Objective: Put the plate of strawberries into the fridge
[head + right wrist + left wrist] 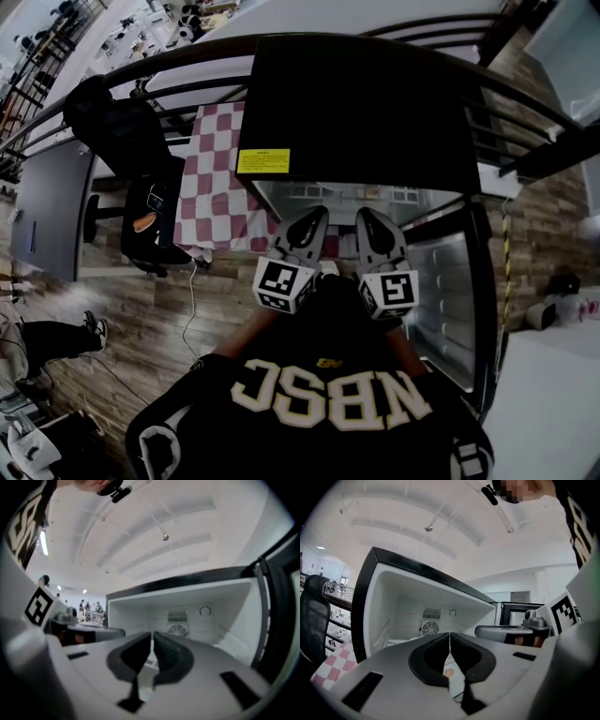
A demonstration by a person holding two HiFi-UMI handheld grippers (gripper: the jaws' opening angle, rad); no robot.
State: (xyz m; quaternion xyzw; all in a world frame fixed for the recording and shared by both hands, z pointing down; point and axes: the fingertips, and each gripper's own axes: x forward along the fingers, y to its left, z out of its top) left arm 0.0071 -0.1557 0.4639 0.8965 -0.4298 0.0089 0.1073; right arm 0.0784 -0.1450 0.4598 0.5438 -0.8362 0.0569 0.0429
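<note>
Checked table (211,178) far left. Left gripper (449,641): jaws together, nothing held. Below its tips, a reddish blob (448,672) on white inside the open fridge (366,112); plate not otherwise made out. Right gripper (152,641): jaws together, nothing held, facing the fridge interior.

The fridge (366,112) is open, with its door (445,300) swung to the right, and a yellow label (263,161) is stuck on its black top. Just beside it at the left, a table carries a red-and-white checked cloth (211,187). A thin cable (192,309) lies on the wooden floor (141,319).
</note>
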